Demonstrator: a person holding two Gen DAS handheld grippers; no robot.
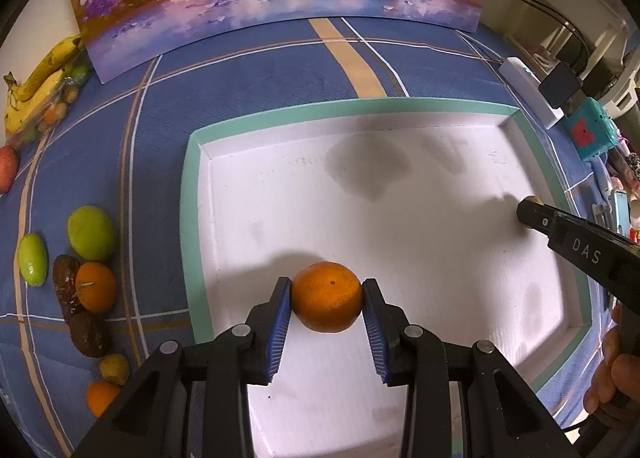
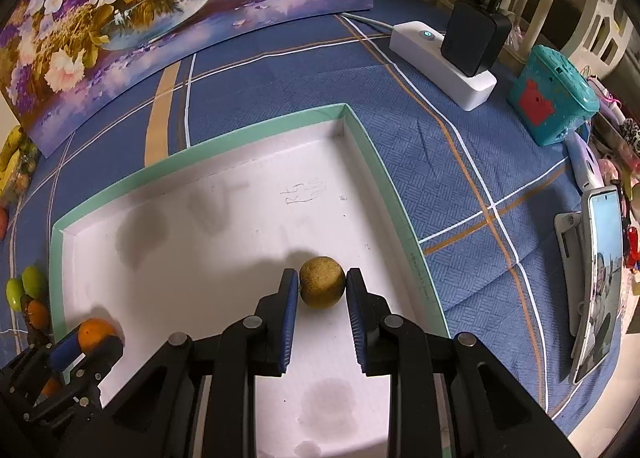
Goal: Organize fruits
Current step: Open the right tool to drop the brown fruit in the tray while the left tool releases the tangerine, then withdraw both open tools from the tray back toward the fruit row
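A: Fruit [image 1: 90, 290] waits in a loose cluster on the blue cloth [image 1: 248, 85], left of the tray [image 1: 192, 217]: green ones, oranges, dark brown ones, bananas [image 1: 36, 85] further back. That pile is your remaining work.

B: And what am I holding?

A: Your left gripper [image 1: 327, 298] has its blue pads pinching the orange [image 1: 327, 296] from both sides, low over the tray's white floor near the left wall. I can't tell whether the orange touches the floor yet. Further right, your right gripper [image 2: 322, 286] is pinching the small brownish-yellow fruit [image 2: 322, 286] the same way, near the tray's right wall.

B: So which step is this?

A: Placing, I'd judge. Both fruits are over the tray, well apart, and both grippers point steeply down.

B: Next move?

A: Settle each fruit on the floor, then spread the fingers gently. Both are round and may roll, so release without nudging. Lift straight up, then send your left gripper back to the pile.
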